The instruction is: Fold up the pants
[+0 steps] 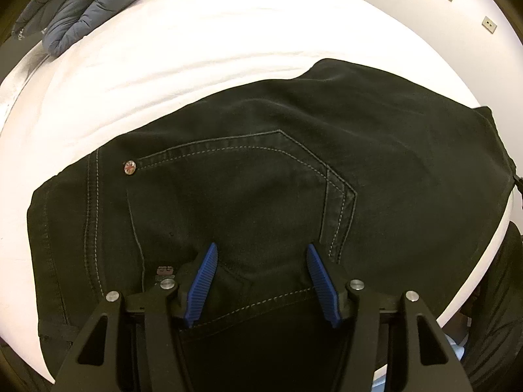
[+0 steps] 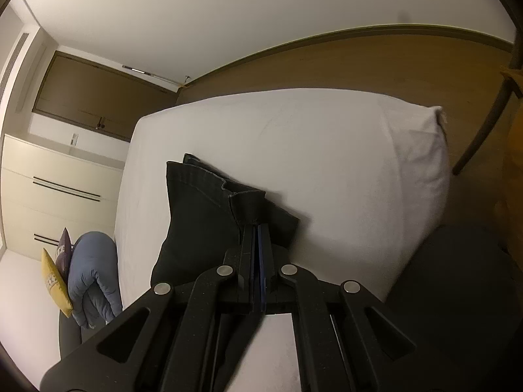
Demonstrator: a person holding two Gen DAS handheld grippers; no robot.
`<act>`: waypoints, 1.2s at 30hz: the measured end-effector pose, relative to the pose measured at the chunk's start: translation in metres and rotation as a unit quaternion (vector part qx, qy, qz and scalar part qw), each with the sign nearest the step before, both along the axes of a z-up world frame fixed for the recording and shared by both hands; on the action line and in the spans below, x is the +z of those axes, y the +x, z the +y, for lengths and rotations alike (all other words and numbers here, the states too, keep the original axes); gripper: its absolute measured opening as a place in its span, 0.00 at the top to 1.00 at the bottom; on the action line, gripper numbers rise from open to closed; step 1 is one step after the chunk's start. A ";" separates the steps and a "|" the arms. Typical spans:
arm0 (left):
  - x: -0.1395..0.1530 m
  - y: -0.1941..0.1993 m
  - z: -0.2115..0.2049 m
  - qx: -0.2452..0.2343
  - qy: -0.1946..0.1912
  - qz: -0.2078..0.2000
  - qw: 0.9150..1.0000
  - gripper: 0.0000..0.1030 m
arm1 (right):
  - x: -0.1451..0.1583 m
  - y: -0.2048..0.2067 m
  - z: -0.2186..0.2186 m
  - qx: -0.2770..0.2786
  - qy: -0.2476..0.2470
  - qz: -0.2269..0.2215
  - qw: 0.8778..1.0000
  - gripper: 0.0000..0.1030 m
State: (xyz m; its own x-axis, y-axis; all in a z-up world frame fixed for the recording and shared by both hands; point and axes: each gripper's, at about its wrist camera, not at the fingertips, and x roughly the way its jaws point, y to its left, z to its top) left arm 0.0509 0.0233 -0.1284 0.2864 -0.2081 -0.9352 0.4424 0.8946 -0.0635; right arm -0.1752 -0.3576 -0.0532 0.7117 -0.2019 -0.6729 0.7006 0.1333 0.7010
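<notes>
Black denim pants [image 1: 261, 170] lie on the white-sheeted bed [image 1: 202, 39], filling centre and lower half of the left wrist view, seat side up w/ back pocket stitching and a small round stud [image 1: 129, 167] at mid left. Left gripper [image 1: 261, 254] hangs over the pocket area, pointing steeply down, blue ribbed pads [image 1: 201, 281] spread apart w/ only flat cloth below them; nothing pinched. Prob it's there to pin or steady the waist end while the other end is carried over.

In the right wrist view the right gripper [image 2: 258, 228] is clamped tight at lower centre, nipping a hem edge of the same pants [image 2: 202, 215], so the leg end stands up off the sheet in a dark tented fold. Looks like the lengthwise fold, hem toward waist, is under way.

Grey-blue quilted jacket [image 1: 81, 9] sits at upper left of the left view, off the working area. Yellow and purple cushions [image 2: 55, 277] at lower left of the right view.

Hard to tell: how many cloth layers the right jaws hold; blue pads there nearly hidden by the black finger frames. Lower pants edge is cut off by the left gripper body. Whether left pads touch cloth: can't tell
</notes>
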 end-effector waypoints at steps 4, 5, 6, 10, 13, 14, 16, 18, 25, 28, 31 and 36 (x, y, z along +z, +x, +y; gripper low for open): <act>-0.001 -0.003 -0.003 0.007 -0.003 -0.003 1.000 0.41 | -0.014 -0.007 0.005 0.001 0.008 0.005 1.000 1.00; -0.001 -0.002 -0.002 0.007 -0.004 -0.002 1.000 0.40 | -0.014 -0.009 0.006 0.001 0.009 0.006 1.000 1.00; 0.000 -0.002 -0.002 0.008 -0.004 -0.002 1.000 0.40 | -0.022 -0.015 0.001 0.003 0.007 0.005 1.000 1.00; -0.001 -0.003 0.000 0.010 -0.006 -0.004 1.000 0.40 | -0.028 -0.016 -0.004 0.006 0.005 0.037 0.999 0.97; -0.001 -0.005 0.000 0.012 -0.007 -0.007 1.000 0.40 | -0.010 -0.043 -0.012 -0.029 -0.026 0.083 0.996 0.94; -0.001 -0.006 -0.001 0.012 -0.006 -0.008 1.000 0.39 | -0.002 -0.042 -0.017 -0.013 -0.040 0.081 0.996 0.92; -0.001 -0.006 0.000 0.011 -0.007 -0.008 1.000 0.39 | 0.025 -0.023 -0.027 0.070 -0.088 0.071 0.991 0.82; -0.002 -0.006 0.000 0.010 -0.007 -0.009 1.000 0.38 | 0.044 0.006 -0.035 0.162 -0.112 0.035 0.980 0.41; -0.003 -0.005 0.002 0.011 -0.008 -0.008 1.000 0.37 | 0.066 0.106 -0.064 0.351 -0.206 0.008 0.914 0.21; -0.002 -0.003 0.000 0.012 -0.006 -0.006 1.000 0.36 | 0.053 0.139 -0.073 0.380 -0.208 0.028 0.901 0.34; -0.001 -0.001 -0.002 0.012 -0.004 -0.004 1.000 0.35 | 0.034 0.160 -0.075 0.403 -0.208 0.059 0.889 0.39; 0.000 0.003 -0.006 0.009 0.003 -0.003 1.000 0.33 | 0.008 0.187 -0.076 0.425 -0.210 0.085 0.877 0.52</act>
State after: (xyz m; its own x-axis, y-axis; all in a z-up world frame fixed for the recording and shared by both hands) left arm 0.0539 0.0171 -0.1282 0.2965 -0.1974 -0.9344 0.4261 0.9030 -0.0555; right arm 0.0118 -0.4331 -0.0450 0.6223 0.0965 -0.7768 0.3130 0.8789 0.3600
